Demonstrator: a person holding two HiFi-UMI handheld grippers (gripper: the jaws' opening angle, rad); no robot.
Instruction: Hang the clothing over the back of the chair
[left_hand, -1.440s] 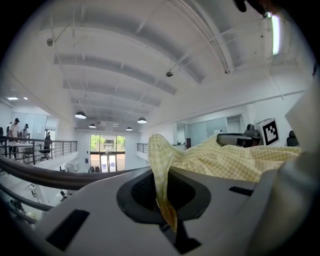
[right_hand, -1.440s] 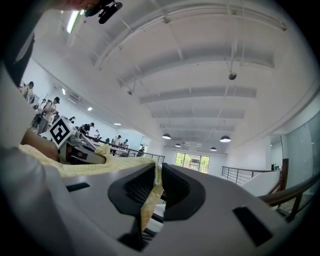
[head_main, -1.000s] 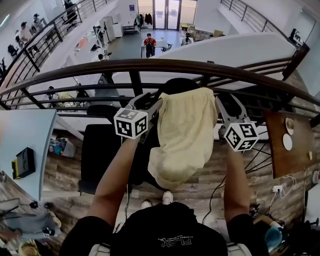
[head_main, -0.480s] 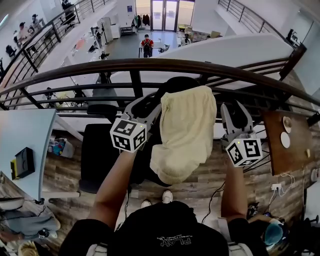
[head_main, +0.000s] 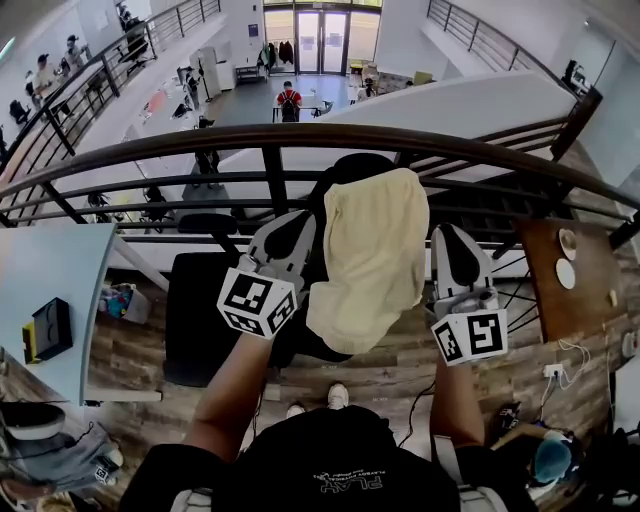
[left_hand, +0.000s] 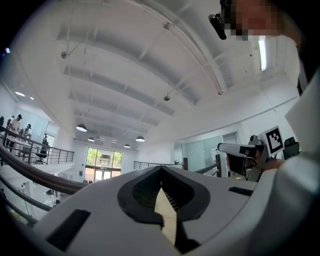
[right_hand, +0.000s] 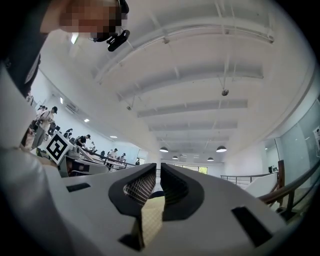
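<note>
A cream garment (head_main: 372, 255) hangs draped over the back of a black chair (head_main: 350, 168) in the head view, just inside the railing. My left gripper (head_main: 284, 226) is to the garment's left, apart from it, shut and holding nothing. My right gripper (head_main: 451, 240) is to its right, also clear of the cloth; its jaws are closing with nothing between them. In the left gripper view the left gripper (left_hand: 161, 171) has its pads together and points out over the atrium. In the right gripper view the right gripper (right_hand: 157, 169) shows a thin slit between the pads.
A brown handrail (head_main: 300, 135) with dark bars runs across just beyond the chair, above an open atrium. A light blue table (head_main: 50, 290) stands at the left, a wooden table (head_main: 560, 290) with plates at the right. A dark rectangular thing (head_main: 200, 315) lies left of the chair.
Both grippers stood open beside the garment's top edge; they have drawn back toward me and their jaws have come together. The garment stays on the chair back.
</note>
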